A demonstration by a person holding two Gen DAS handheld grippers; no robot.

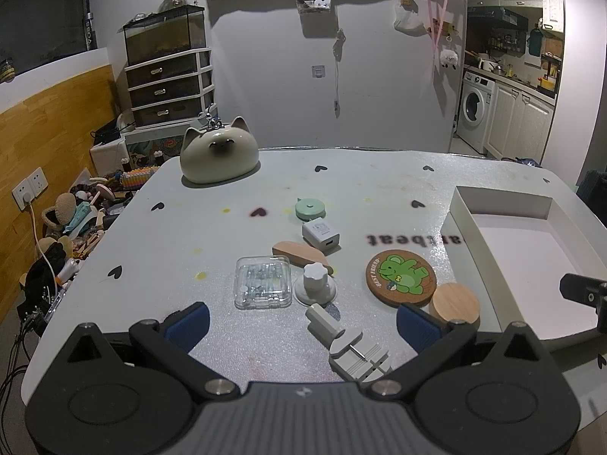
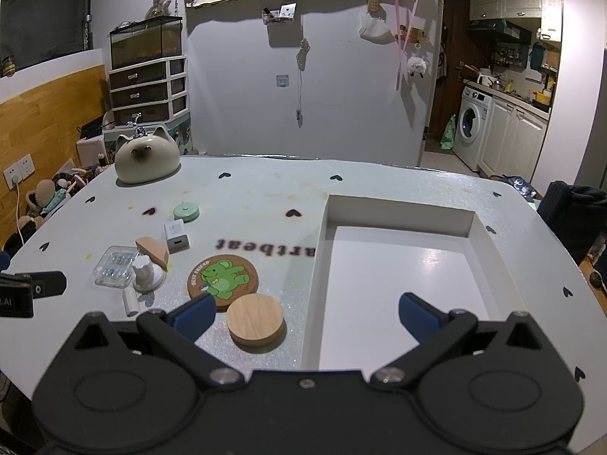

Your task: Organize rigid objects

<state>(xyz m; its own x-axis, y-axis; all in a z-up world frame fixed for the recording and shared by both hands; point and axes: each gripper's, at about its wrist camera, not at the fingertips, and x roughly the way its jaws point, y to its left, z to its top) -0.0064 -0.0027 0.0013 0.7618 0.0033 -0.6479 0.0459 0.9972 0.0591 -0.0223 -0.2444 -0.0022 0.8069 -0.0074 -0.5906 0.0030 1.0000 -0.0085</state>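
Both grippers, left (image 1: 302,324) and right (image 2: 308,314), hold their blue fingers spread wide, empty, above small objects: a green-bear coaster (image 2: 223,280) and a plain wooden disc (image 2: 256,321).

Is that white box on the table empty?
Empty: the white box shows only its bare floor, and every item lies outside it.

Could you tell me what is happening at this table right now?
A person holds two grippers over a table of small items. Both the left gripper and the right gripper are open and hold nothing. The white box is empty; the round wooden lid, the frog coaster and the charger lie outside it. Sorting has not begun.
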